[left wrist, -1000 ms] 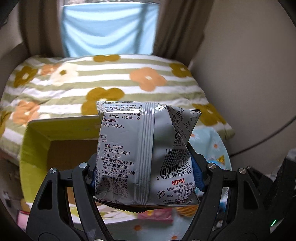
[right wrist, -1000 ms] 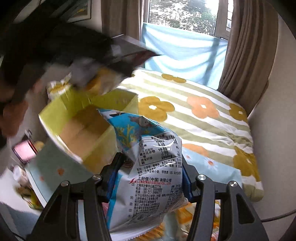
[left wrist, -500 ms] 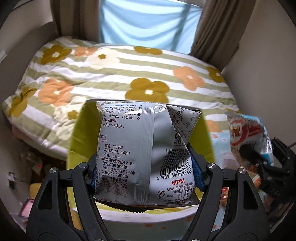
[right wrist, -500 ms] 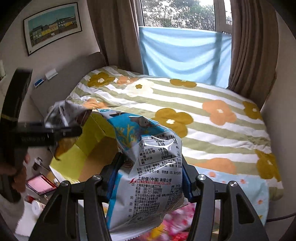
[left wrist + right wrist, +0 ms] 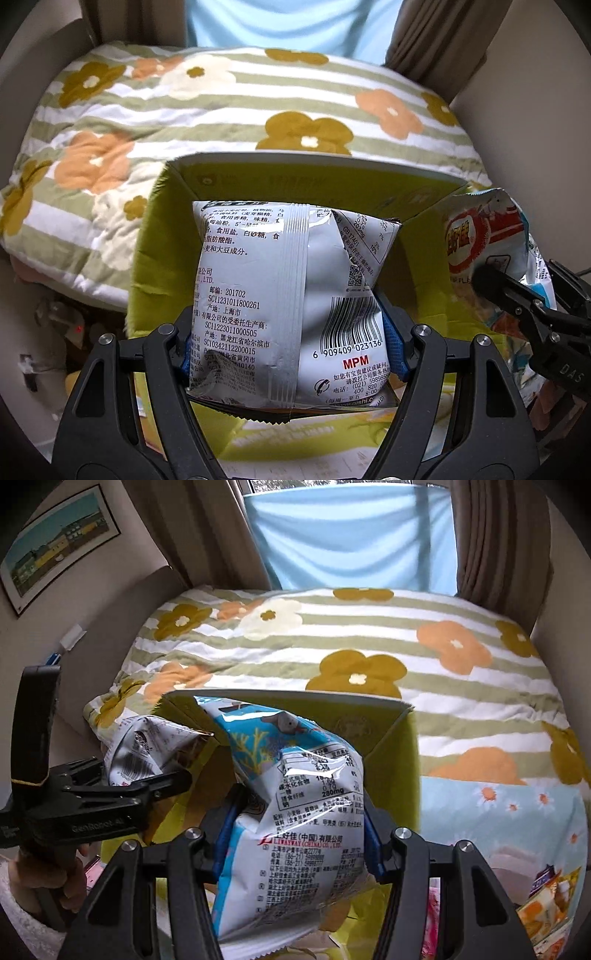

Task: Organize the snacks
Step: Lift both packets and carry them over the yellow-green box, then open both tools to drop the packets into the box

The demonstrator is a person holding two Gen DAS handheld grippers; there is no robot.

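Observation:
My left gripper (image 5: pixel 291 332) is shut on a silver snack bag (image 5: pixel 266 280), printed back side up, held over the opening of a yellow-green cardboard box (image 5: pixel 295 177). My right gripper (image 5: pixel 295 830) is shut on a blue and white snack bag (image 5: pixel 295 775), also above the box (image 5: pixel 388 746). In the left wrist view that bag (image 5: pixel 476 236) shows its red front at the box's right edge, with the right gripper (image 5: pixel 517 295) clamped on it. The right wrist view shows the left gripper (image 5: pixel 140 779) and the silver bag (image 5: pixel 147 746) at the box's left side. The box's bottom is hidden.
A bed with a striped, flowered quilt (image 5: pixel 221 110) lies behind the box, with a blue cloth (image 5: pixel 351 535) and curtains beyond. Loose snack packs (image 5: pixel 546 904) lie at the lower right on a light blue sheet. A hand (image 5: pixel 70 882) holds the left gripper's handle.
Both grippers have swung across to the box with their bags still held. The box now sits directly under both bags, and the left gripper has come lower toward its opening.

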